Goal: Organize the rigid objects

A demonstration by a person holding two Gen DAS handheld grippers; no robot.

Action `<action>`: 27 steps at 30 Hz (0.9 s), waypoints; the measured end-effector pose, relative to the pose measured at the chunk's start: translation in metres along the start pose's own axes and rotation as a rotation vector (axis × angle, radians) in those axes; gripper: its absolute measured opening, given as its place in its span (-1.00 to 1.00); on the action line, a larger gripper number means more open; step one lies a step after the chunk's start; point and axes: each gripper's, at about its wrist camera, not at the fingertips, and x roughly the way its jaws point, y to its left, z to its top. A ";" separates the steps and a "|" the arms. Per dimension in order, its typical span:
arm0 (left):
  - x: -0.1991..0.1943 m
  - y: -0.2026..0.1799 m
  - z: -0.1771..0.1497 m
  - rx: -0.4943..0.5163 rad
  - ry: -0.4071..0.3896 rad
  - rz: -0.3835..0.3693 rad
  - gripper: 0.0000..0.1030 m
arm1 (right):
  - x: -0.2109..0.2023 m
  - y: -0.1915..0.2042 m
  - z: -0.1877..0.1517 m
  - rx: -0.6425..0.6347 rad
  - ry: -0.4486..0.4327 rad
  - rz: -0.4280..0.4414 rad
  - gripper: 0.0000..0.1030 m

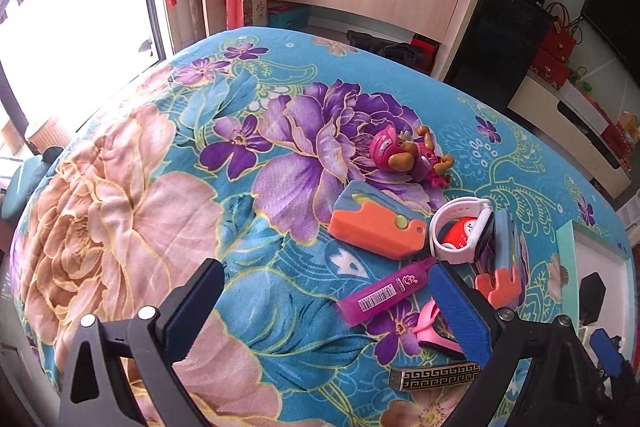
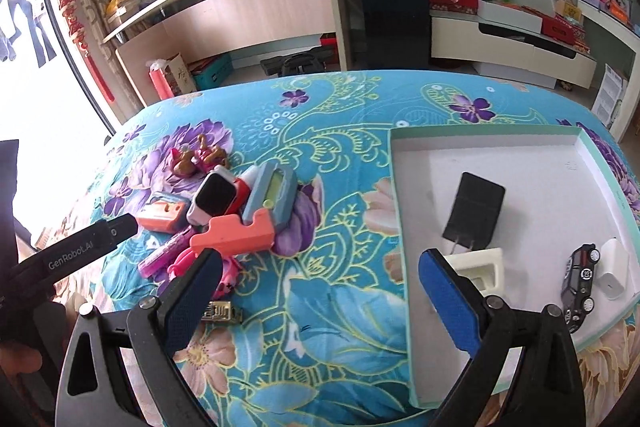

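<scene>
Left gripper (image 1: 324,307): jaws spread wide, empty, hanging over the floral blanket (image 1: 132,187) just short of the clutter.
Pile: purple highlighter (image 1: 384,293), orange-and-blue toy (image 1: 376,227), white smartwatch (image 1: 460,231) and pink dog figure (image 1: 408,153) lie close together, some touching.
Right gripper (image 2: 320,287): jaws wide apart, empty, above the blanket between pile and box.
Box (image 2: 404,227): holds a black charger (image 2: 474,211), a toy car (image 2: 580,287) and white blocks.
</scene>
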 end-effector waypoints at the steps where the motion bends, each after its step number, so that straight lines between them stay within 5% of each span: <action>1: 0.001 0.003 0.000 -0.001 0.010 -0.004 1.00 | 0.002 0.007 -0.002 -0.007 0.011 0.012 0.91; 15: 0.015 0.027 -0.001 -0.065 0.085 -0.098 1.00 | 0.038 0.065 -0.028 -0.108 0.124 0.039 0.91; 27: 0.024 0.035 -0.001 -0.087 0.104 -0.072 1.00 | 0.056 0.094 -0.043 -0.186 0.157 0.008 0.91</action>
